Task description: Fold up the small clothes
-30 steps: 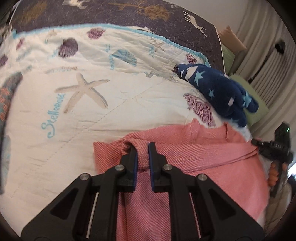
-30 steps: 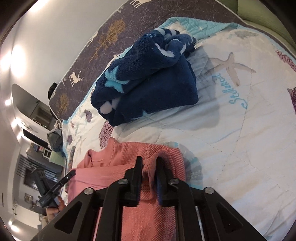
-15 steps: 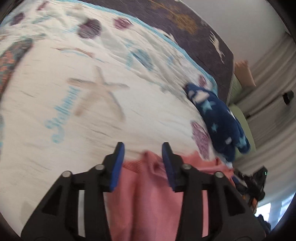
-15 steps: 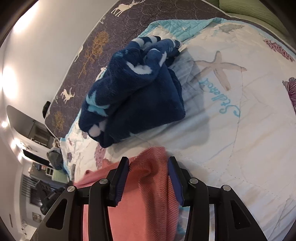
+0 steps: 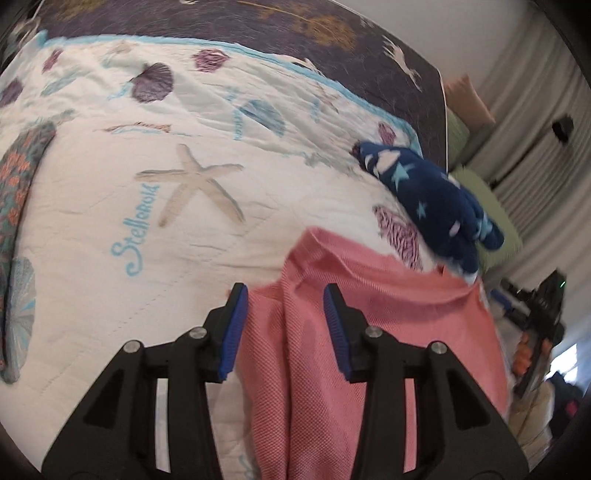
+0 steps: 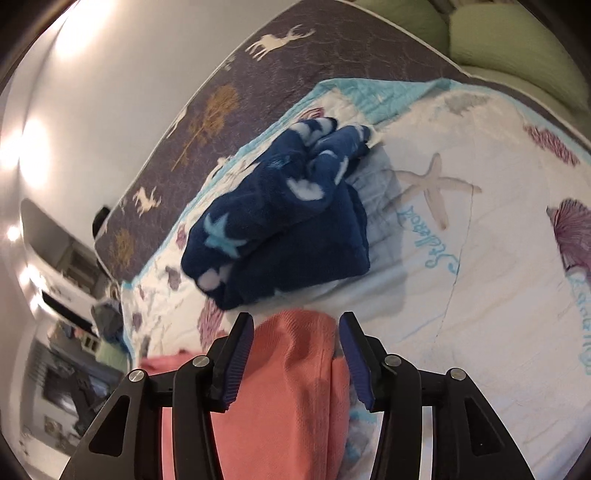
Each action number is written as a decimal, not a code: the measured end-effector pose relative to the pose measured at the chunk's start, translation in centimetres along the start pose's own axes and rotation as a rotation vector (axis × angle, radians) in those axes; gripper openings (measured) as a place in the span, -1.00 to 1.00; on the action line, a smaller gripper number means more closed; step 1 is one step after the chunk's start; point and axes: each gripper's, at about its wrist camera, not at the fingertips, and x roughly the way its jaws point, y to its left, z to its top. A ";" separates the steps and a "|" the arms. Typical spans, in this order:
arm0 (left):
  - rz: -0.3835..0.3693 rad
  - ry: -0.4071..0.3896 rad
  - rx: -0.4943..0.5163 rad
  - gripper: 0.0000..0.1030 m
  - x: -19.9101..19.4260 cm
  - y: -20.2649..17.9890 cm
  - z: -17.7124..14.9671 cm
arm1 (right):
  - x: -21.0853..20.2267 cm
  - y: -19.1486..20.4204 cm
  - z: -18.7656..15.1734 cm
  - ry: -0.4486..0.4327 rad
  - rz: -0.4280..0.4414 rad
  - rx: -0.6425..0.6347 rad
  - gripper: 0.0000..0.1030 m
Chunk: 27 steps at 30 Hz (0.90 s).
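A pink knit garment (image 5: 373,332) lies folded on the white seashell quilt (image 5: 129,192), at the near right of the bed. My left gripper (image 5: 282,301) is open, its jaws apart over the garment's left corner, holding nothing. My right gripper (image 6: 295,332) is open too, its jaws apart above the garment's other corner (image 6: 288,387). A folded navy fleece garment with stars (image 6: 280,218) lies just beyond the pink one; it also shows in the left wrist view (image 5: 436,206).
A dark bedspread with deer and trees (image 5: 295,29) covers the far part of the bed. Green cushions (image 6: 517,48) lie at the far side. The bed's edge is close behind the pink garment, with curtains (image 5: 535,155) and room clutter beyond.
Both grippers were shut on the pink garment's corners one second ago. They have since opened and let go, and the garment now lies on the quilt between the jaws.
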 end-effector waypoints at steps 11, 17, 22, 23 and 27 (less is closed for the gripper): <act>0.322 0.021 0.065 0.11 6.1 -1.8 2.7 | 4.2 1.1 -1.4 0.095 -0.202 -0.133 0.12; 0.333 -0.025 0.044 0.16 4.7 -0.9 2.0 | 2.9 -2.4 -0.3 -0.014 -0.251 -0.036 0.11; 0.241 -0.057 -0.017 0.16 0.8 0.2 0.7 | 0.7 -2.7 -1.1 -0.009 -0.218 -0.020 0.11; 0.222 -0.053 -0.016 0.16 0.1 0.1 0.2 | 0.2 -2.5 -1.6 -0.001 -0.207 -0.022 0.11; 0.157 -0.042 0.012 0.16 -3.9 -0.1 -3.5 | -2.4 -1.1 -4.2 0.042 -0.146 -0.043 0.12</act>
